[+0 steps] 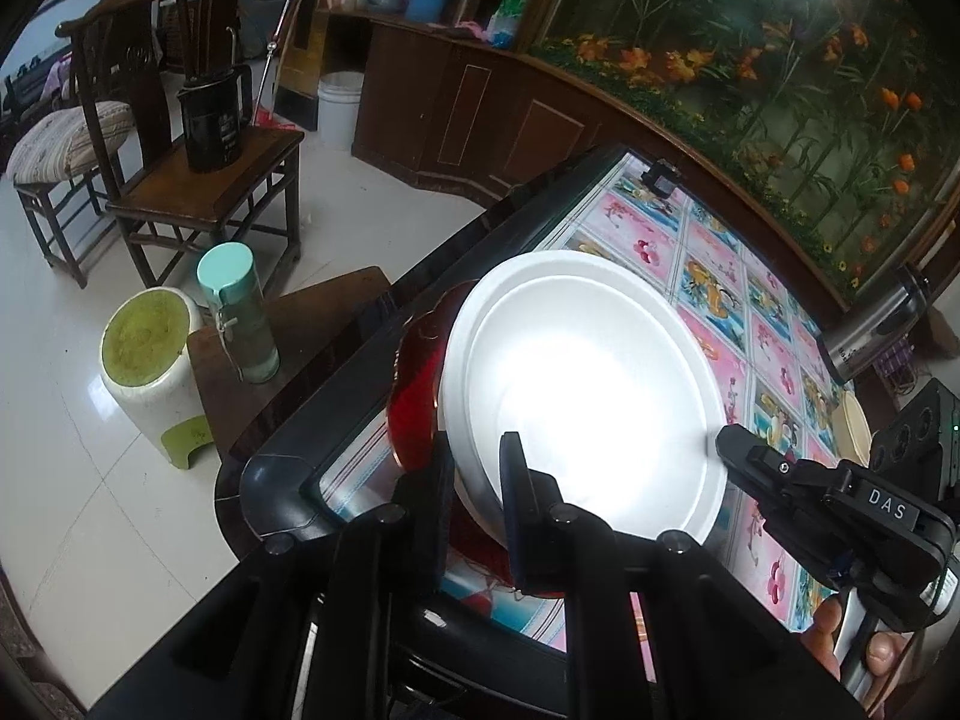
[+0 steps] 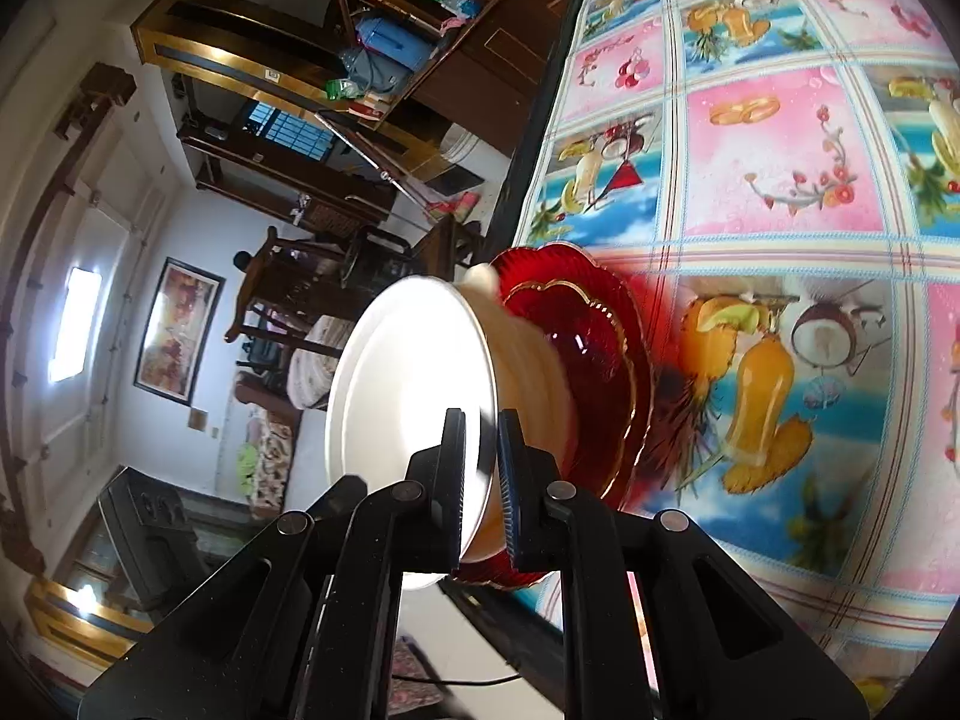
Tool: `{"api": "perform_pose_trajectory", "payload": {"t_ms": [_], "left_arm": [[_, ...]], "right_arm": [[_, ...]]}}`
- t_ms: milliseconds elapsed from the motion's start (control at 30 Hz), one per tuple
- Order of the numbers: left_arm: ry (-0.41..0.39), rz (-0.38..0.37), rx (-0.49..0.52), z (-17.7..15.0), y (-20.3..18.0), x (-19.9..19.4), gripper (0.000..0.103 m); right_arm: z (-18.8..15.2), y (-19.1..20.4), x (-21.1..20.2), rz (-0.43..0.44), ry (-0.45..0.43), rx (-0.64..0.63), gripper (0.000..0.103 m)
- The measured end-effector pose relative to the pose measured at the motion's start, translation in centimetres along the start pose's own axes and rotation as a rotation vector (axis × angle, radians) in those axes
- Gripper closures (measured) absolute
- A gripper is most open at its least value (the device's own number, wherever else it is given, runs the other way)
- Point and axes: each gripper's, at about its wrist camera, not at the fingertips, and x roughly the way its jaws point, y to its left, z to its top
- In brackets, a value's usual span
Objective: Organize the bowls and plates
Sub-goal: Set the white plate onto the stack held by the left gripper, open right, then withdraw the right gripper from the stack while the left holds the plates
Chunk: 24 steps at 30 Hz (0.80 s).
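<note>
- left gripper [image 1: 477,507]: clamped on white bowl [image 1: 594,384] rim
- right gripper [image 2: 480,489]: pinching opposite rim
- white bowl: tilted, over red glass plate [image 2: 606,360]
- red glass plate: on floral tablecloth [image 2: 774,150], near table's edge

A dark-framed desk [image 1: 282,474] carries a glossy cloth [image 2: 774,156] printed with pink and blue fruit squares, a red glass dish [image 1: 414,396] near its left edge, and a steel flask [image 1: 876,330] far right.

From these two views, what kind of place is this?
Most likely a lived-in home's living or dining room: a table with a fruit-print cloth, carved wooden chairs, and a painted flower panel above wooden cabinets.
</note>
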Motion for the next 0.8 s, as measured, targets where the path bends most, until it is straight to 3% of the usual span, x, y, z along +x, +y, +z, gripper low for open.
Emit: {"api": "perform_pose_trajectory", "payload": {"t_ms": [133, 333, 533, 800], "left_arm": [[0.020, 0.026, -0.013, -0.1, 0.3, 0.7, 0.076], [0.046, 0.011, -0.004, -0.1, -0.3, 1.2, 0.075], [-0.002, 0.043, -0.023, 0.3, 0.7, -0.3, 0.075], [-0.138, 0.169, 0.038, 0.3, -0.6, -2.6, 0.075]], "right_arm": [[0.1, 0.3, -0.1, -0.018, -0.012, -0.028, 0.091], [0.3, -0.1, -0.1, -0.011, -0.011, -0.022, 0.091], [0.7, -0.7, -0.7, 0.011, -0.022, 0.001, 0.091], [1.6, -2.3, -3.0, 0.021, -0.089, 0.026, 0.091]]}}
